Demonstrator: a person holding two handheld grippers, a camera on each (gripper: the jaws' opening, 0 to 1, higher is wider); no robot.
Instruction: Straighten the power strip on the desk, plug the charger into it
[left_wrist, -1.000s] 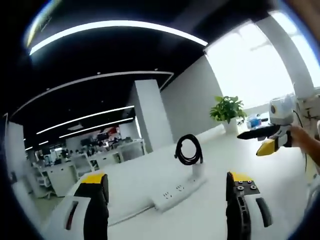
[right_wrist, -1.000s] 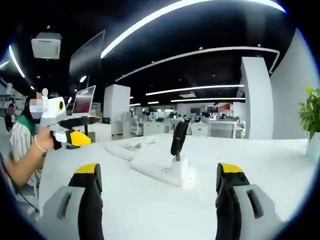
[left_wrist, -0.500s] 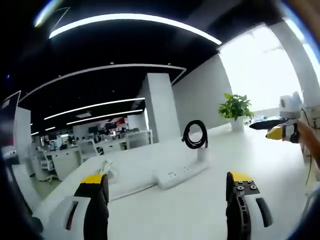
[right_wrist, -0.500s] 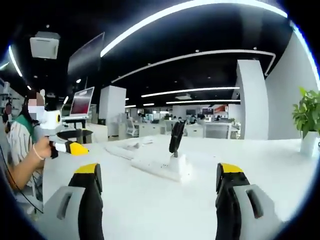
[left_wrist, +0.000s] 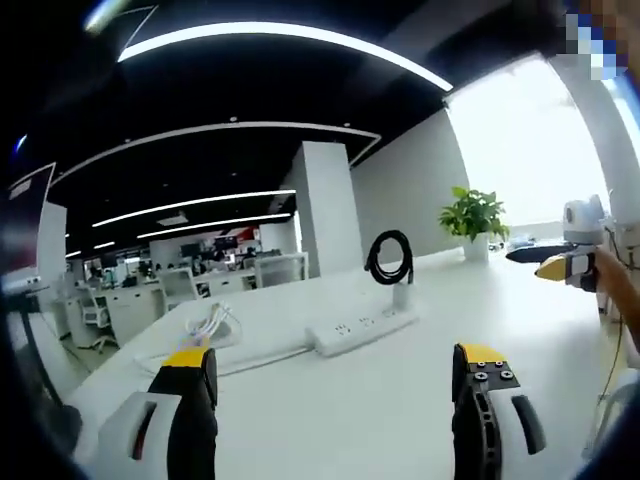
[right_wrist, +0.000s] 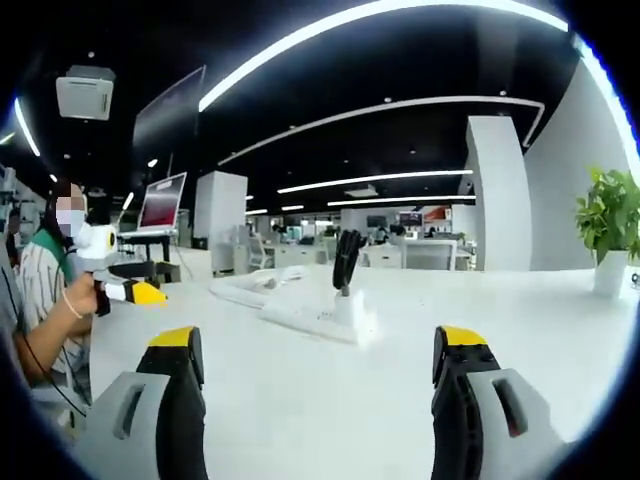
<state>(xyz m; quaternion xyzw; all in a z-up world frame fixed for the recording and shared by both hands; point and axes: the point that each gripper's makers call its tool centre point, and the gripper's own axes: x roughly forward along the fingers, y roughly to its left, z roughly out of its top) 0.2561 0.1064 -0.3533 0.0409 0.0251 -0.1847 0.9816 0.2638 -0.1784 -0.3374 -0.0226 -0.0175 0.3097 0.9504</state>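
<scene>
A white power strip (left_wrist: 362, 329) lies on the white desk (left_wrist: 400, 400), its white cord running left to a loose bundle (left_wrist: 205, 325). A white charger (left_wrist: 402, 295) stands plugged at the strip's right end, with a coiled black cable (left_wrist: 390, 258) above it. In the right gripper view the same strip (right_wrist: 310, 318), charger (right_wrist: 345, 305) and black cable (right_wrist: 347, 260) sit mid-desk. My left gripper (left_wrist: 335, 390) is open, well short of the strip, holding nothing. My right gripper (right_wrist: 320, 385) is open too, apart from the strip. Each gripper shows in the other's view: the right gripper (left_wrist: 570, 262) and the left gripper (right_wrist: 125, 290).
A potted plant (left_wrist: 473, 222) stands at the desk's far end, also seen as a plant (right_wrist: 608, 225) at the right. A laptop (right_wrist: 165, 205) on a stand sits behind the left hand. A person's arm (right_wrist: 45, 300) holds the left gripper. Office desks fill the background.
Both views have pulled back and swung a little; the strip and charger look smaller and farther. The cord bundle has come into the left gripper view. Both grippers stay open.
</scene>
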